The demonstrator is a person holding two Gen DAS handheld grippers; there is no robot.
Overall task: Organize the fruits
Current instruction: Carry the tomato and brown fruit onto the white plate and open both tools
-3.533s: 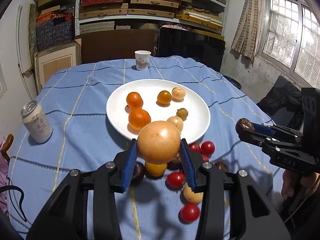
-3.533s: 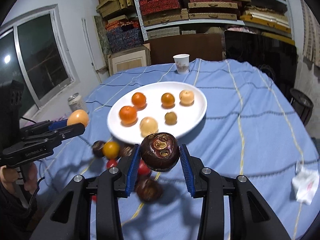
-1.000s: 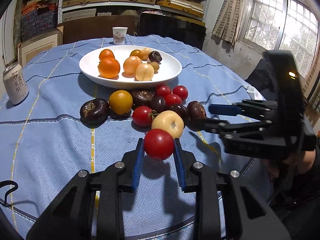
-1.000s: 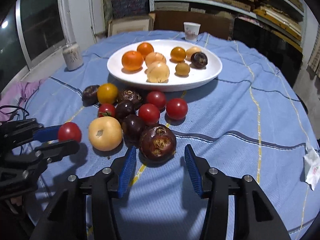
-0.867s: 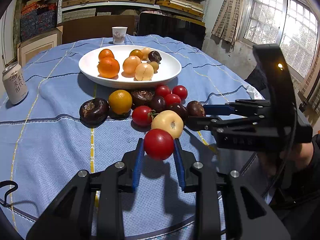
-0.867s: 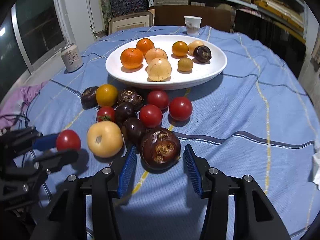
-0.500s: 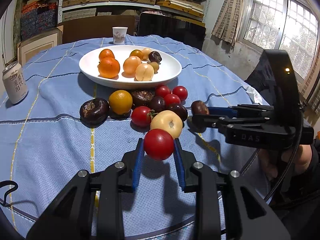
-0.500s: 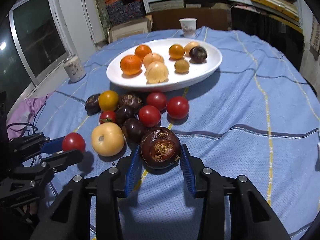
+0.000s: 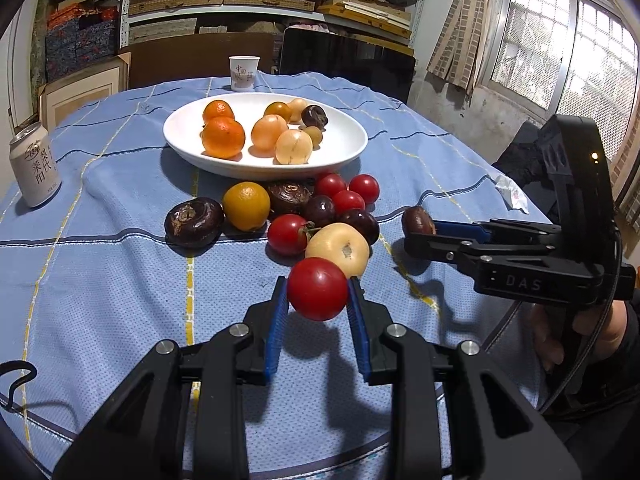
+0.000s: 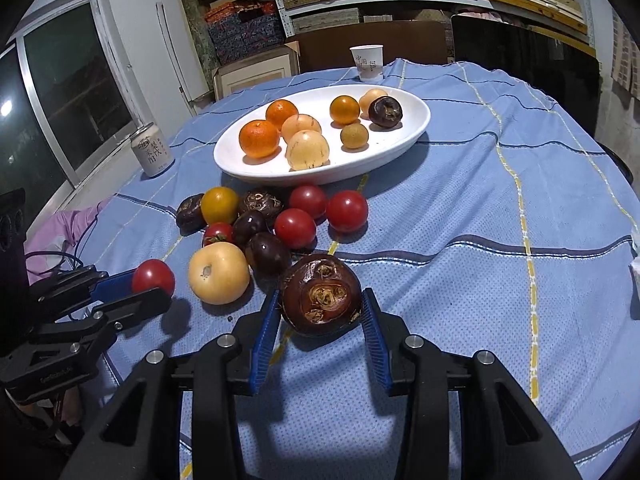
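My left gripper [image 9: 318, 289] is shut on a red tomato [image 9: 317, 280], held just above the blue cloth in front of the fruit pile. My right gripper [image 10: 321, 300] is shut on a dark brown wrinkled fruit [image 10: 321, 294], lifted slightly off the cloth. In the left wrist view the right gripper [image 9: 416, 232] shows at the right with that fruit at its tips. The white plate [image 9: 348, 148] behind holds several oranges, pale fruits and one dark fruit. Between plate and grippers lie red tomatoes [image 10: 346, 211], dark fruits, an orange-yellow fruit [image 9: 246, 206] and a pale yellow fruit [image 10: 219, 273].
A drink can [image 9: 35, 168] stands at the left of the table and a paper cup [image 9: 244, 73] behind the plate. A crumpled tissue [image 9: 510, 196] lies near the right edge. A person's hand [image 9: 560, 332] grips the right tool. Shelves with boxes fill the back wall.
The right gripper's jaws closed onto the dark brown fruit beside the pile and raised it a little off the cloth. The left gripper kept still with the tomato.
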